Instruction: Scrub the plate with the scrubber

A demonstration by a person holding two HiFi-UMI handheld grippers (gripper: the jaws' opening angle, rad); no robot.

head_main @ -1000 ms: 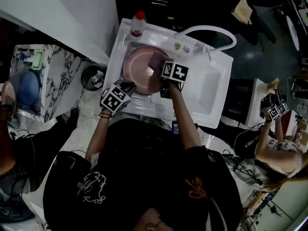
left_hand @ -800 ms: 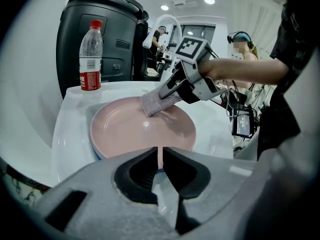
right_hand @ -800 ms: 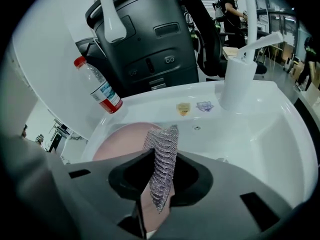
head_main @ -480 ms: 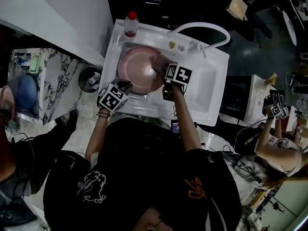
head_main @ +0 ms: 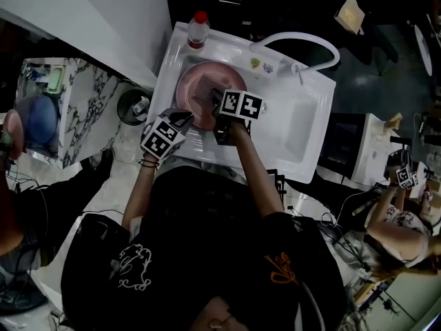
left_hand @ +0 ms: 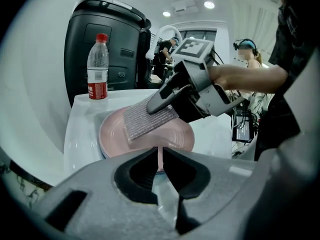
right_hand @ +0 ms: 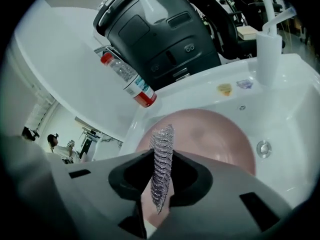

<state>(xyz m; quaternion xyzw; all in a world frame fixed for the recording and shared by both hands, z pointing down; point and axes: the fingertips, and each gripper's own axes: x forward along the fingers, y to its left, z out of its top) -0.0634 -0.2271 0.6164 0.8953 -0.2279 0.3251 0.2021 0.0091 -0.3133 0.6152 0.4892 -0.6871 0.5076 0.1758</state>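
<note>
A pink plate (head_main: 196, 81) lies in the left basin of a white sink (head_main: 306, 126). My left gripper (head_main: 185, 121) is shut on the plate's near rim (left_hand: 159, 156), which shows as a thin pink edge between the jaws. A flat silver mesh scrubber (left_hand: 147, 121) is held in my shut right gripper (left_hand: 165, 101) and rests across the middle of the plate. In the right gripper view the scrubber (right_hand: 162, 139) stands edge-on between the jaws of the right gripper (right_hand: 161, 159), with the plate (right_hand: 210, 134) behind it.
A red-capped water bottle (head_main: 198, 29) stands on the sink's back left corner. A curved white faucet (head_main: 296, 47) arches over the back rim. The drain (right_hand: 263, 148) sits right of the plate. A small bin (head_main: 134, 107) stands on the floor to the left.
My right gripper has slid the scrubber leftward across the plate, from its right side to its middle. The left gripper keeps its hold on the near rim.
</note>
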